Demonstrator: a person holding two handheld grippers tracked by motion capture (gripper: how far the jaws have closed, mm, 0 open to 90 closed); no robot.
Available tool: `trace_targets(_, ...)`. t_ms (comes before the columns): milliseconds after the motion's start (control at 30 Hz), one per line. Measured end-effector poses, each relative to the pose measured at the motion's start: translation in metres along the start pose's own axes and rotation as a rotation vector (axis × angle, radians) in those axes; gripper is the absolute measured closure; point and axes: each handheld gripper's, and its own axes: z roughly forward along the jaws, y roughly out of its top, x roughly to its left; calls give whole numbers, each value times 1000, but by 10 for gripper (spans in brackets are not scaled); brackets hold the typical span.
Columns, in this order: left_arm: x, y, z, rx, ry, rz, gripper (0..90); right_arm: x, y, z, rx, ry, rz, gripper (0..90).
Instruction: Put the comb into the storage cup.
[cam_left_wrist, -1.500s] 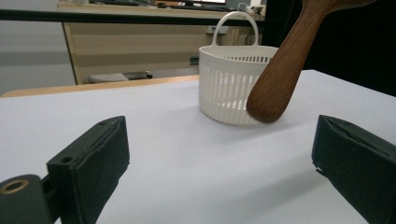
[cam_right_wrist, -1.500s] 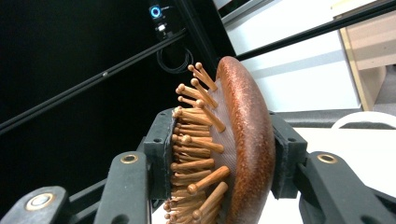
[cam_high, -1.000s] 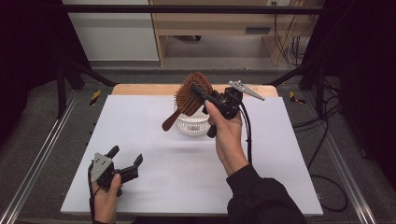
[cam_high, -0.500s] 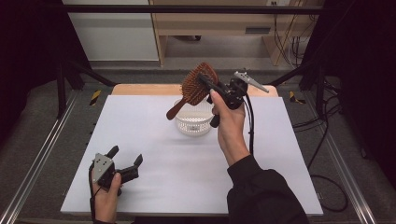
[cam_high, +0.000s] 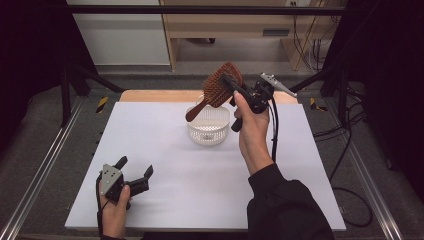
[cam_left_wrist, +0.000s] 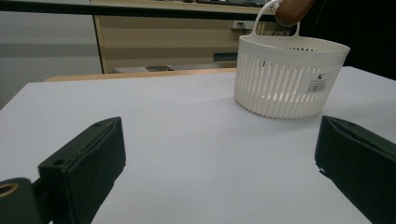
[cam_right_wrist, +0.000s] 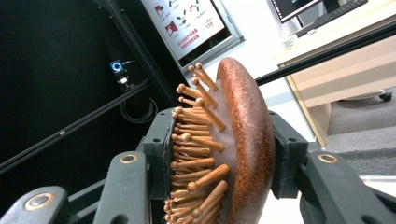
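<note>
A white table (cam_high: 165, 200) carries one slatted white basket (cam_high: 208, 131) (far side).

Two black jaws stand wide apart over the white table (cam_left_wrist: 154, 121); a slatted white basket (cam_left_wrist: 289, 77) sits ahead.

Both grippers are black: the left gripper (cam_high: 134, 176) carries a grey three-cornered plate on top, and the right gripper (cam_high: 239, 86) bears another, with a black cable trailing from its body. In the right gripper view, brass-coloured rivets stud its jaw arms. A black sleeve (cam_high: 285, 205) covers the right forearm below that gripper.
</note>
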Motion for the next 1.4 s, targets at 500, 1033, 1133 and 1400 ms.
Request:
trace_targets(500, 1, 0, -1, 0, 0, 2, 19, -7, 5, -4, -31, -55, -33, 518)
trace_targets(1033, 1, -1, 0, 9, -10, 2, 20, -22, -7, -3, -48, -111, -33, 516)
trace_targets(1133, 0, -1, 0, 9, -12, 1, 20, -25, -10, -2, -43, -117, -28, 516)
trace_targets(1400, 0, -1, 0, 12, -12, 5, 20, -28, -13, -2, -39, -120, -30, 515)
